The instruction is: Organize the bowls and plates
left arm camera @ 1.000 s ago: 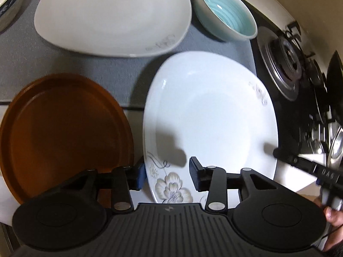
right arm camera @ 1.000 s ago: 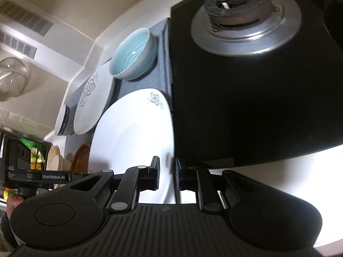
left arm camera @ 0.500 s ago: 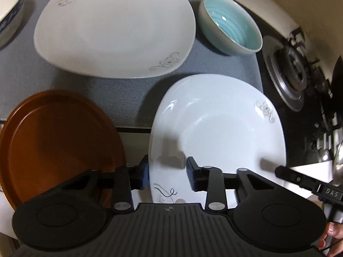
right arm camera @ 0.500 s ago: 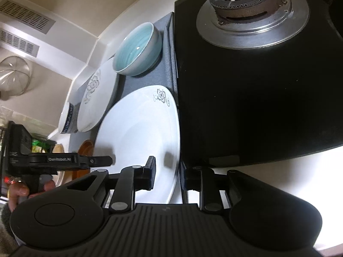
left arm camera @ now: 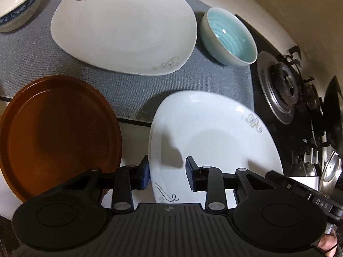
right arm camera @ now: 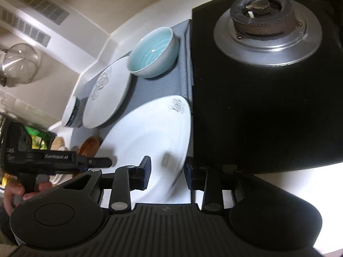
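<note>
Your left gripper [left arm camera: 167, 172] straddles the near left rim of the rounded-square white porcelain plate with grey flower prints [left arm camera: 214, 137], its jaws narrow with the rim between them; you cannot tell from here whether the pads press on it. Your right gripper [right arm camera: 167, 169] brackets the same plate's opposite edge [right arm camera: 150, 137], and its jaws are opening with the rim between them, a gap showing on each side.

That plate lies half on the grey woven mat [left arm camera: 32, 53] and half on the white countertop [left arm camera: 133, 135], hard against the black glass gas hob [right arm camera: 257, 107] at its 3 o'clock. At its 9 o'clock sits the round brown plate [left arm camera: 57, 132], its near edge hidden by the left gripper's body. At 11 o'clock lies a second, larger white flowered plate [left arm camera: 124, 27], and at 1 o'clock the small pale bowl with a turquoise ribbed inside [left arm camera: 230, 37].

A white bowl with a blue patterned band [left arm camera: 17, 6] is cut off at the left view's top corner. The steel burner ring [right arm camera: 268, 30] shows plainly from the right wrist; dark cookware beyond it at the left view's 3 o'clock edge is too shadowed to make out. Your left hand [right arm camera: 15, 190] shows only as fingers on the handle, and clutter behind it is blurred.
</note>
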`<control>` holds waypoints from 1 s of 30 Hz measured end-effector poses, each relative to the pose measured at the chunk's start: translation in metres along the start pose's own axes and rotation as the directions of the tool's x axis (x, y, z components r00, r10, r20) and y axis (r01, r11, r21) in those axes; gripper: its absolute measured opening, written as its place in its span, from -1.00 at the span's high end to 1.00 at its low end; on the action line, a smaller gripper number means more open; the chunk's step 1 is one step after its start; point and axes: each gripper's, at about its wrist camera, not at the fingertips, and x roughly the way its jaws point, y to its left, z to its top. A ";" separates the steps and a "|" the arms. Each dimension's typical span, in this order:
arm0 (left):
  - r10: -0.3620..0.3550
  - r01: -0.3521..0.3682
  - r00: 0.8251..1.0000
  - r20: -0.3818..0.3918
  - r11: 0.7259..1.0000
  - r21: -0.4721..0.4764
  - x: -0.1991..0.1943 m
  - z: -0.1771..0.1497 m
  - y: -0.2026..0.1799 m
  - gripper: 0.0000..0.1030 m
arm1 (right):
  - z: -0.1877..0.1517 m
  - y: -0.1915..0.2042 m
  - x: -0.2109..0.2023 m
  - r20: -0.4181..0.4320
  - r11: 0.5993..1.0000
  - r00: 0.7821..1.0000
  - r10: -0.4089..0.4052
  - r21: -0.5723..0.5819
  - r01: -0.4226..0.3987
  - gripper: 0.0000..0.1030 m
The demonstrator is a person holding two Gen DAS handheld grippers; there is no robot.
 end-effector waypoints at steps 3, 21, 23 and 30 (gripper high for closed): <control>-0.041 0.041 0.999 0.002 0.999 -0.021 -0.002 0.002 0.001 0.32 | -0.003 -0.005 -0.002 -0.010 1.000 1.000 -0.010 0.028 0.011 0.35; 0.033 -0.034 0.999 0.039 0.999 0.009 -0.030 0.005 -0.007 0.57 | -0.016 0.004 -0.022 0.077 0.989 0.996 0.044 0.138 -0.054 0.67; 0.010 -0.010 1.000 0.002 1.000 -0.003 -0.022 0.006 0.000 0.61 | -0.018 -0.001 -0.020 0.077 0.983 0.996 0.037 0.175 -0.050 0.70; -0.018 0.016 0.998 -0.065 0.999 -0.030 0.001 0.003 0.016 0.72 | -0.023 -0.007 -0.015 0.048 0.983 0.999 0.009 0.182 -0.018 0.74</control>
